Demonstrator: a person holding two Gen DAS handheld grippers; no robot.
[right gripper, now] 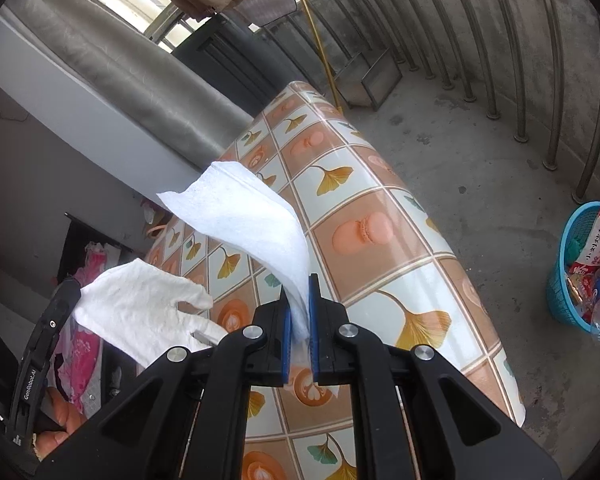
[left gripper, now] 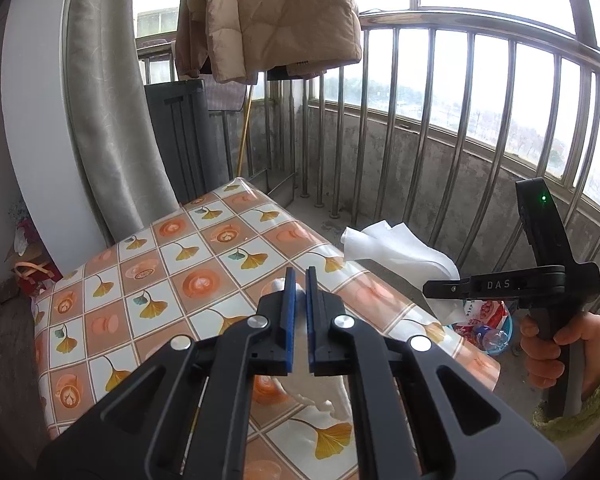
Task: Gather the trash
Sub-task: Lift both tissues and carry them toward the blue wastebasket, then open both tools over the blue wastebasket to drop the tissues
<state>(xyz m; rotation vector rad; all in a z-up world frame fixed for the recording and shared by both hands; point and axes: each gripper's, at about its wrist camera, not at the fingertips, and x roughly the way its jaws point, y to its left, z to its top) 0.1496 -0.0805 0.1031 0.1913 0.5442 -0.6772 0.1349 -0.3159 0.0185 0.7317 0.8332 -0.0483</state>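
Where the left gripper pinches its crumpled white tissue, the black body hides most of the paper in its own view. Jaws of the right gripper are pressed on a smoother white sheet that curls upward above the table. Beyond the table's edge lies bare concrete floor, then a blue basket, cut off at the frame.

Bright, blown-out daylight through the balcony railing, glare on the tablecloth, curved dark fisheye edges.
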